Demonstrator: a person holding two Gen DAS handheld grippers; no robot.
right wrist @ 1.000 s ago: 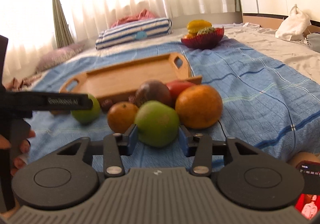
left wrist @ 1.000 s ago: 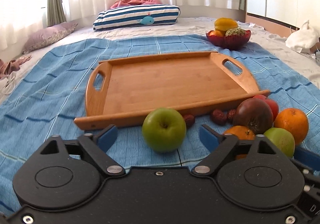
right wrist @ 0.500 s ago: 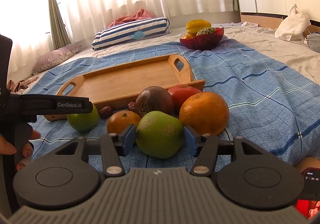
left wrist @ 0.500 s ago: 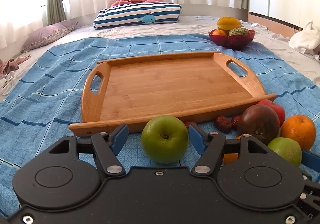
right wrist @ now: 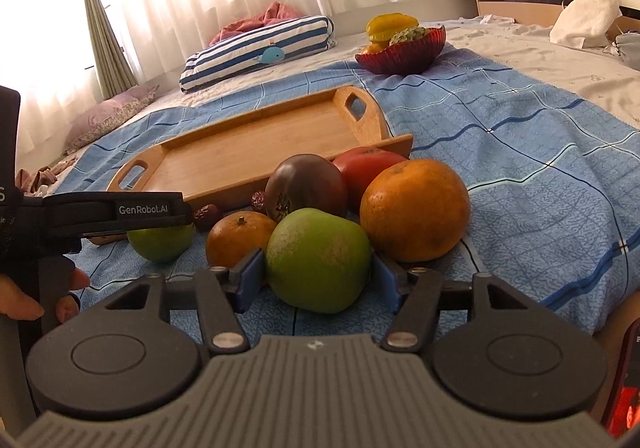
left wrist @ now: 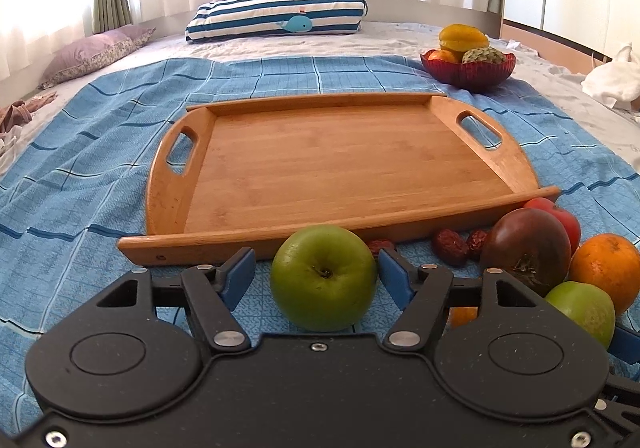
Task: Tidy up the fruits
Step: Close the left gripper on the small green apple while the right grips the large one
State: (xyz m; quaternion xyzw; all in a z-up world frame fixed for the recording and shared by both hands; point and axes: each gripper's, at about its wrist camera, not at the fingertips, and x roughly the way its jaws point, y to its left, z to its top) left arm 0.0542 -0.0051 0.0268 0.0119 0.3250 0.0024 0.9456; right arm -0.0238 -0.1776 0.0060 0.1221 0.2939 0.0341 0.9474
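Observation:
A green apple (left wrist: 324, 278) rests on the blue blanket just before the wooden tray (left wrist: 344, 163). My left gripper (left wrist: 316, 272) is open around it: the right pad sits close against it and a strip of blanket shows at the left pad. A pale green fruit (right wrist: 318, 258) lies between the pads of my right gripper (right wrist: 318, 276), whose jaws are opening. Behind it cluster a big orange (right wrist: 414, 209), a small orange (right wrist: 238, 238), a dark tomato (right wrist: 306, 185) and a red tomato (right wrist: 370, 167). A finger (right wrist: 152, 209) of the left gripper crosses over the apple (right wrist: 160, 244).
Several red dates (left wrist: 450, 246) lie by the tray's near edge. A red bowl (left wrist: 468, 67) of fruit stands at the blanket's far right. A striped pillow (left wrist: 280, 17) and curtains lie beyond. A person's hand (right wrist: 24, 296) grips the left handle.
Both grippers have crept forward. The left jaws have narrowed around the green apple. The right jaws have widened and now flank the pale green fruit.

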